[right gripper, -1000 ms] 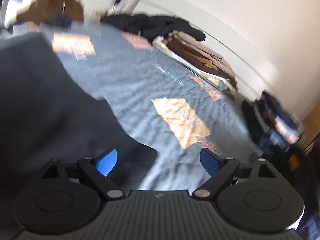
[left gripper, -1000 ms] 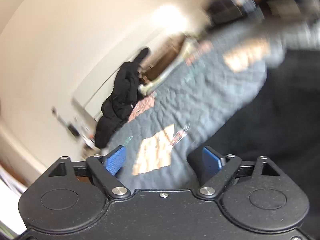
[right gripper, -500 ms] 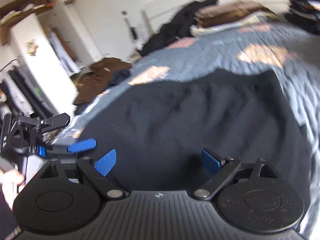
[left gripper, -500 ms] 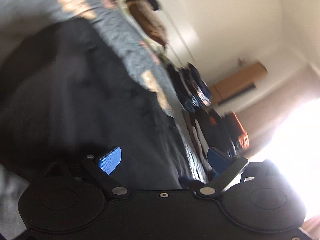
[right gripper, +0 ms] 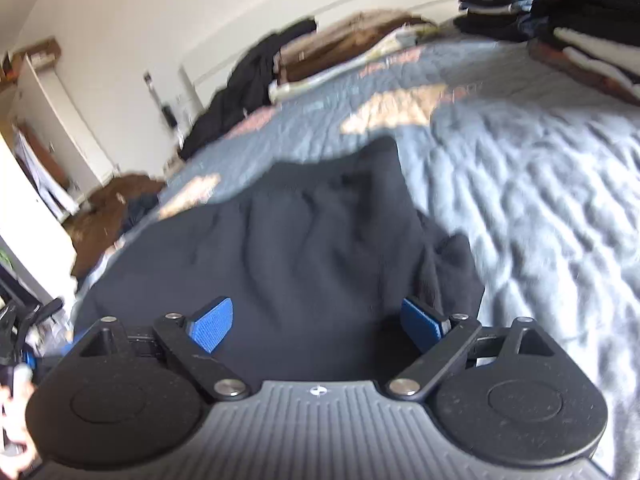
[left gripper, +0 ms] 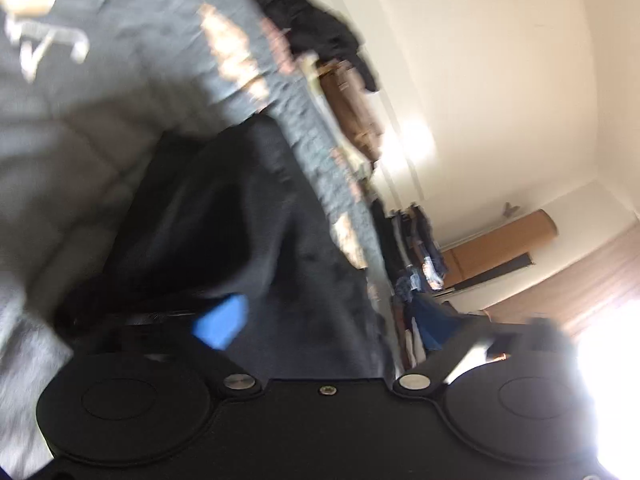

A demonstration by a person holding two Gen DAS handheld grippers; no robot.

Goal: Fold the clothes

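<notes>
A black garment (right gripper: 304, 248) lies rumpled on the grey quilted bed cover (right gripper: 540, 184), with its right edge bunched into a fold. My right gripper (right gripper: 316, 322) hovers low over its near part, open, with only cloth visible between the blue pads (right gripper: 212, 324). The left wrist view is blurred and tilted. It shows the same black garment (left gripper: 240, 220) under my left gripper (left gripper: 328, 324), which is open with nothing gripped. At the far left edge of the right wrist view, a hand (right gripper: 12, 420) holds the left gripper.
Folded clothes are stacked (right gripper: 580, 20) at the bed's far right corner. A black jacket (right gripper: 248, 80) and brown clothes (right gripper: 352, 36) lie along the wall. A brown heap (right gripper: 108, 216) is on the floor by a white wardrobe (right gripper: 44, 120). Grey fabric with white print (left gripper: 60, 100) fills the left of the left wrist view.
Both cameras swung round onto the black garment. The right gripper has come lower and closer over it, and the garment's right edge is now more bunched. Both grippers stayed open.
</notes>
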